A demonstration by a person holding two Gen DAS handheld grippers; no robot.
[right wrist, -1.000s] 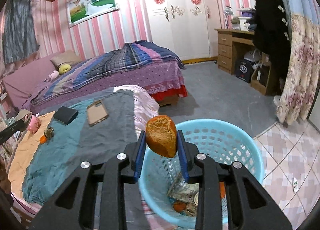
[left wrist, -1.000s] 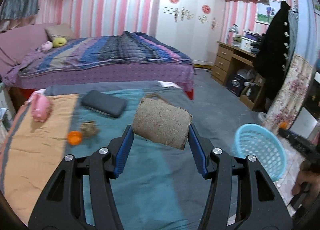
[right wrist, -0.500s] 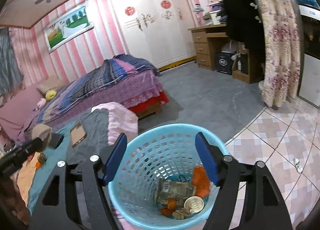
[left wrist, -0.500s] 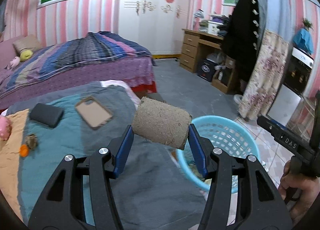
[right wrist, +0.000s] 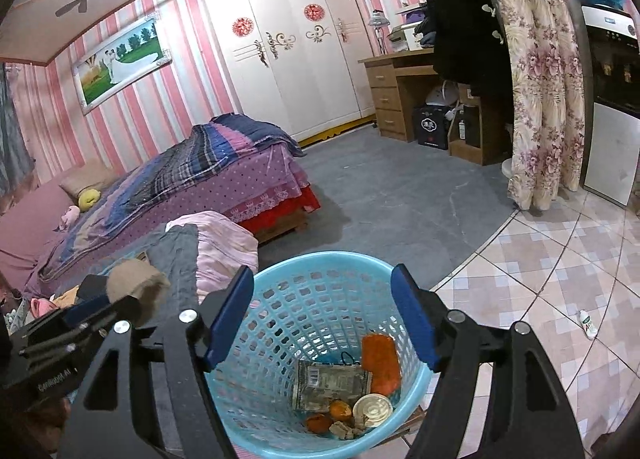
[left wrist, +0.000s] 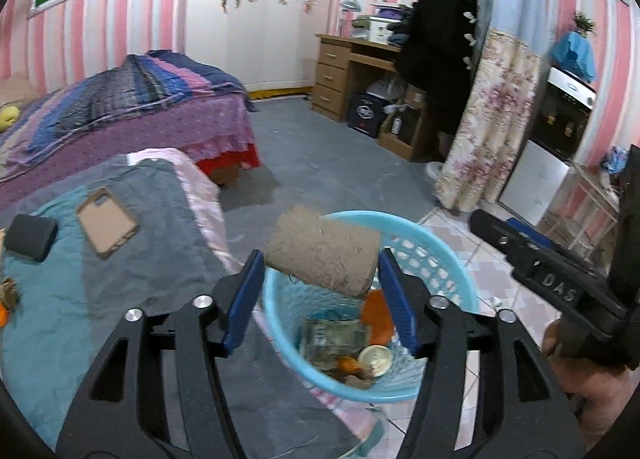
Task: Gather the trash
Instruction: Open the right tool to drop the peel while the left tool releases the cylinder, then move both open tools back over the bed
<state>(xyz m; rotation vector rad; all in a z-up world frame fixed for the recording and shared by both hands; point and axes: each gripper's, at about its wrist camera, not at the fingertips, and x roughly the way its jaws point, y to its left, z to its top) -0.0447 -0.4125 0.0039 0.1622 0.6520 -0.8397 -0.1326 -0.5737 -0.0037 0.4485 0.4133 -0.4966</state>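
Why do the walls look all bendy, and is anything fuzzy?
Left wrist view: the fisheye lens bows the striped walls, and black corners frame the picture; the cardboard roll in the left gripper looks slightly soft. Right wrist view: same curved bending; the blue basket under the open right gripper looks sharp.

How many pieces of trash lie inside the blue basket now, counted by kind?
Orange pieces: 3
Printed wrapper: 1
Round cream lid: 1
Brown scrap clump: 1
Total: 6 in the blue basket
The brown roll in the left tool is not counted.
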